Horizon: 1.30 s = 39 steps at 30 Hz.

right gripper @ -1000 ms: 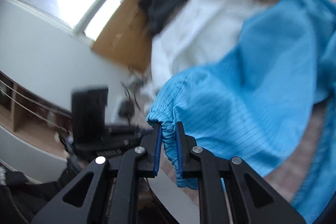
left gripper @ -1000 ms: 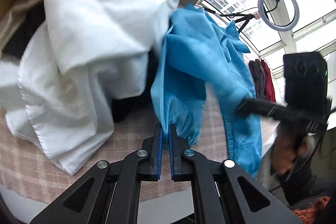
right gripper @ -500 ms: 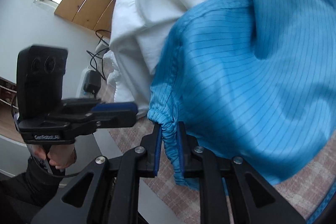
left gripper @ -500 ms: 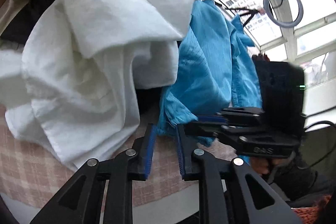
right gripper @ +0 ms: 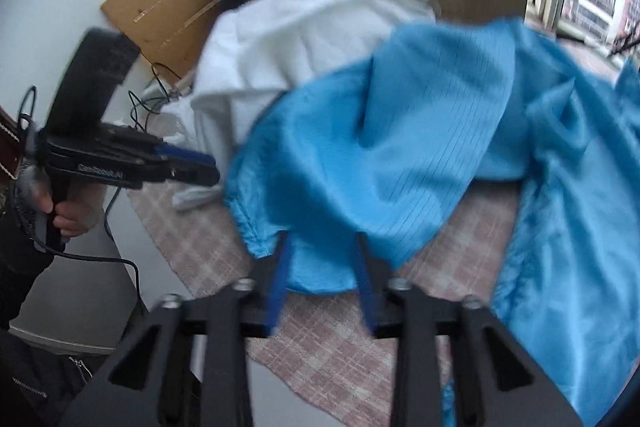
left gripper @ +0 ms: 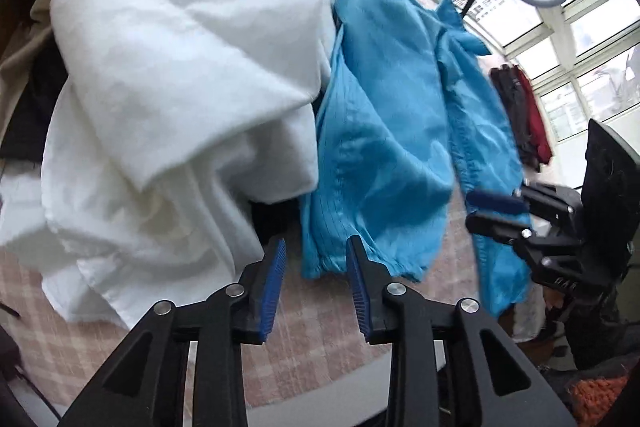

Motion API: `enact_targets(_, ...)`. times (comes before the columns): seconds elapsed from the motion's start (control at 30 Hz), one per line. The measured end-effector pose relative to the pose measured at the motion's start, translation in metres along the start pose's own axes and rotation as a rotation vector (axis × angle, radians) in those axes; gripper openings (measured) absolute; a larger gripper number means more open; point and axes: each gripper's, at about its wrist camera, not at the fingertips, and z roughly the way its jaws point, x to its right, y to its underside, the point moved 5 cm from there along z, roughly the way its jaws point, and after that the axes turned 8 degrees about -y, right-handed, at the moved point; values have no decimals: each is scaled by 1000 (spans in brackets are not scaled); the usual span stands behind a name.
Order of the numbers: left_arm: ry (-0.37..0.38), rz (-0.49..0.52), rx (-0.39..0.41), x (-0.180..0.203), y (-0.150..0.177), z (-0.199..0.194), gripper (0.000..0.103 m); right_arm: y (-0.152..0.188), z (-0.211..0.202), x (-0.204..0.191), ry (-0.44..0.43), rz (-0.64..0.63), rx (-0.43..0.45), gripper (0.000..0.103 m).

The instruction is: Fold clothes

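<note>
Blue garment released onto the checked cloth

A white garment (left gripper: 180, 99) is heaped beside the blue garment (left gripper: 384, 147), which is spread over the pink checked cloth (right gripper: 320, 339). The left gripper (left gripper: 316, 287) and right gripper (right gripper: 320, 287) have just been opening; their jaws stand apart, blue fabric edges lying unpinched between them.

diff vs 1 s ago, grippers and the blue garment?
Both grippers let go. The left gripper and right gripper, each clamped on a cuff of the blue garment a second ago, have just been opening; the pads no longer pinch the cloth, which lies on the checked cloth. White pile unchanged.
</note>
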Motion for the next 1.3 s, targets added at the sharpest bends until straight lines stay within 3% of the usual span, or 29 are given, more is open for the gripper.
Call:
enact_targets(0.3,-13,10,-25,-5,3,9,30,10,53,4,-67,27,-98,22)
enact_targets(0.53,-1,8,-23,-11,8,6,30,-7,4,-16,-121,-19,11,22)
enact_targets(0.7,15,3,-26,-8,1,9,30,-4,33,-22,-19,-100,-81,22)
enact_targets(0.9,21,18,-42,-1,-6,18,35,-1,69,-15,-98,-21,-80,20)
enact_targets(1.07,22,41,-67,6,-13,29,37,-1,72,-18,-139,-36,-53,20)
enact_targets(1.2,34,47,-87,12,-14,41,35,6,52,-5,-141,-7,-38,20)
enact_targets(1.27,32,72,-85,18,-14,44,27,10,40,6,-115,8,-30,20)
enact_targets(1.3,22,88,-85,21,-13,45,15,10,34,9,-79,9,-27,20)
